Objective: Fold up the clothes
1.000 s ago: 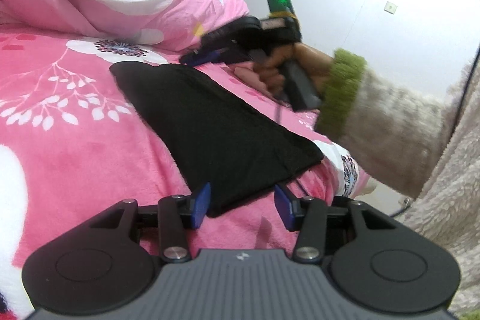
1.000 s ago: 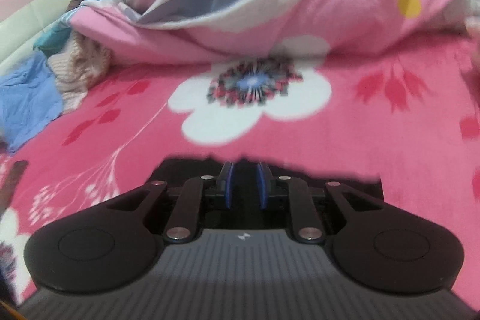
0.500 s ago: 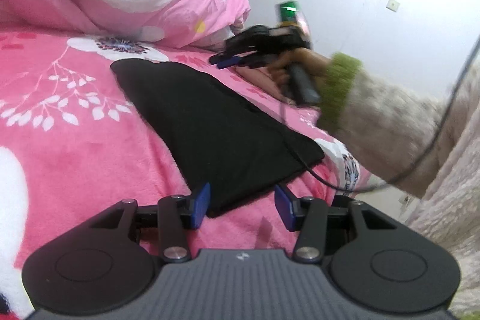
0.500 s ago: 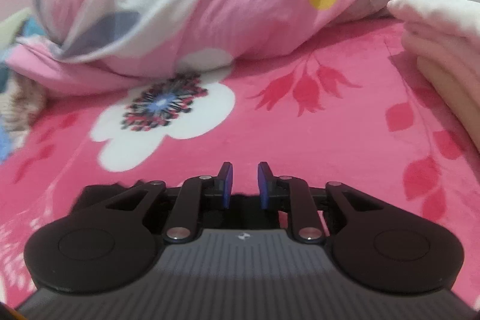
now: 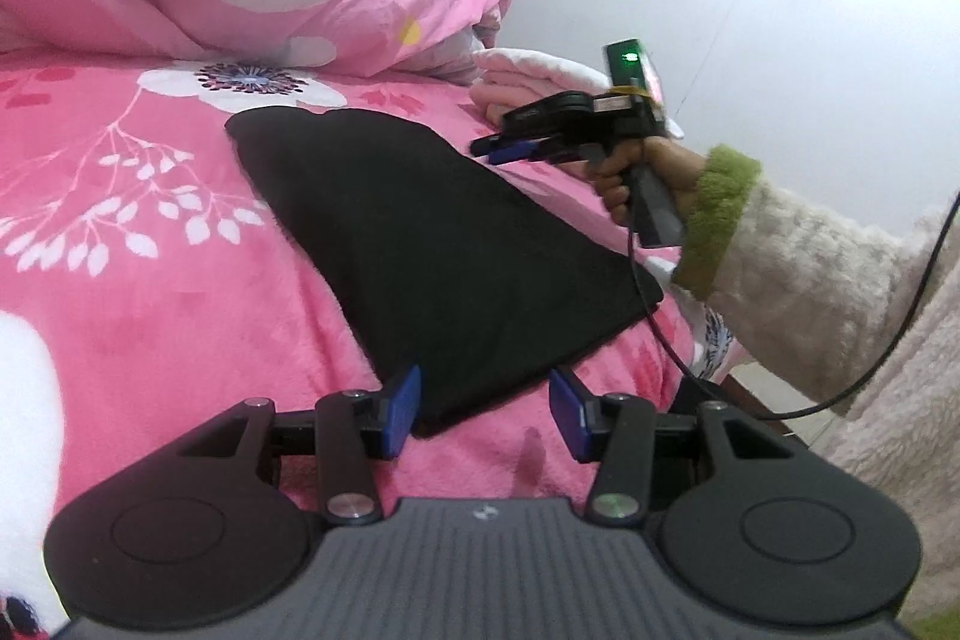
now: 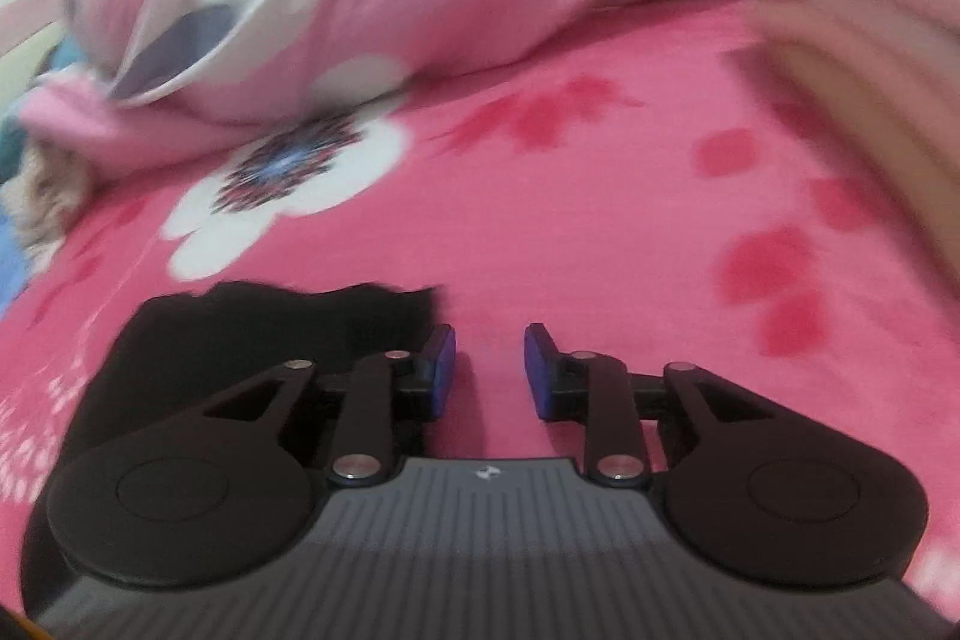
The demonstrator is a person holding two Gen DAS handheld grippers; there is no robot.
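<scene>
Only the left view shows the whole black garment (image 5: 432,244). Left gripper (image 5: 485,403) stands wide at its 6 o'clock corner, gripping nothing. Right gripper (image 6: 489,370), its narrow jaws just opening and empty, has bare pink bedspread (image 6: 600,232) at 12 o'clock.

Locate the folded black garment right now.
In the left wrist view, the black garment lies flat on the pink blanket, its near corner between the left gripper pads.

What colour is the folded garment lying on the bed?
Plain black garment, no visible pattern; clearest in the left wrist view.
</scene>
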